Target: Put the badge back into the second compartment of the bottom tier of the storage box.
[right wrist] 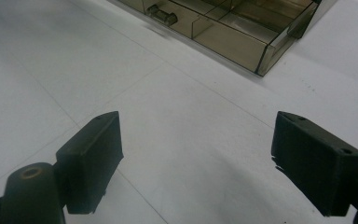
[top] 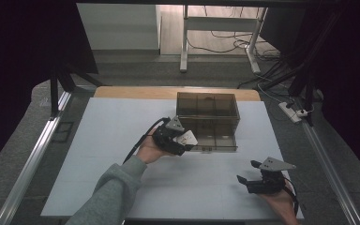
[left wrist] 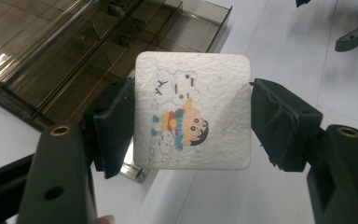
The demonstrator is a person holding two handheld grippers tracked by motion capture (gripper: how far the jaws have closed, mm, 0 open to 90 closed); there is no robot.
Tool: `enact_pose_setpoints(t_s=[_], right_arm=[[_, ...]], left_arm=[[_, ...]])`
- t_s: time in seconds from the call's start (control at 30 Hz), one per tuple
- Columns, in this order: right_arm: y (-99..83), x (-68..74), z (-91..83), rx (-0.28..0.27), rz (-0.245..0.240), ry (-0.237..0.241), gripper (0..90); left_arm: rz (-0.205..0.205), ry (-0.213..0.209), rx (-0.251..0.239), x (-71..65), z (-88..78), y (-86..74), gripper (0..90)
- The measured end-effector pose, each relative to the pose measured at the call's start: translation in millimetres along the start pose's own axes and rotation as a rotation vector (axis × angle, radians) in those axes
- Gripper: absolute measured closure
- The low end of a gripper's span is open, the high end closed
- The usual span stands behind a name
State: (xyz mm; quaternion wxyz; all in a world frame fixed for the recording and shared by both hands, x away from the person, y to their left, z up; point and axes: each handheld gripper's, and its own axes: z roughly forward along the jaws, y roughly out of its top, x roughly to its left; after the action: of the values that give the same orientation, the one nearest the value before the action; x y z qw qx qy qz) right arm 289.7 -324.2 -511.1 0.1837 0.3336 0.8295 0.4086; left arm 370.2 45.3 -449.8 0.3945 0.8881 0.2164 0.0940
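The left gripper (left wrist: 192, 123) is clamped on a square white card (left wrist: 193, 109), its two black jaws pressing the card's left and right edges at the centre of the left gripper view; in the high view the same gripper (top: 177, 136) sits at mid-frame, just at the front left corner of the smoky compartment box (top: 208, 117). The card carries a drawn cartoon child in a striped top, with cloud shapes above it; a few faint marks run down its lower left, too small to read, and no brand can be made out. Behind the card, in the upper left of the left gripper view, the open box (left wrist: 74, 51) shows its dividers and empty cells. The step in hand looks like carrying the card to the box for placing in a compartment; the next move likely calls for tilting it over a cell and lowering it between the dividers before letting go. The right gripper (top: 262, 180), at the lower right of the high view, has its jaws spread wide over the bare white table (right wrist: 177, 140), holding nothing.
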Motion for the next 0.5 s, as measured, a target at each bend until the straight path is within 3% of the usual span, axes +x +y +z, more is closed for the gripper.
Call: enact_pose_setpoints(t_s=[0.5], right_arm=[[-0.2,-0.3,-0.2,-0.001,0.000,-0.001,16.4]], left_arm=[[0.006,-0.012,0.011,-1.3,18.1,10.9,32.3]])
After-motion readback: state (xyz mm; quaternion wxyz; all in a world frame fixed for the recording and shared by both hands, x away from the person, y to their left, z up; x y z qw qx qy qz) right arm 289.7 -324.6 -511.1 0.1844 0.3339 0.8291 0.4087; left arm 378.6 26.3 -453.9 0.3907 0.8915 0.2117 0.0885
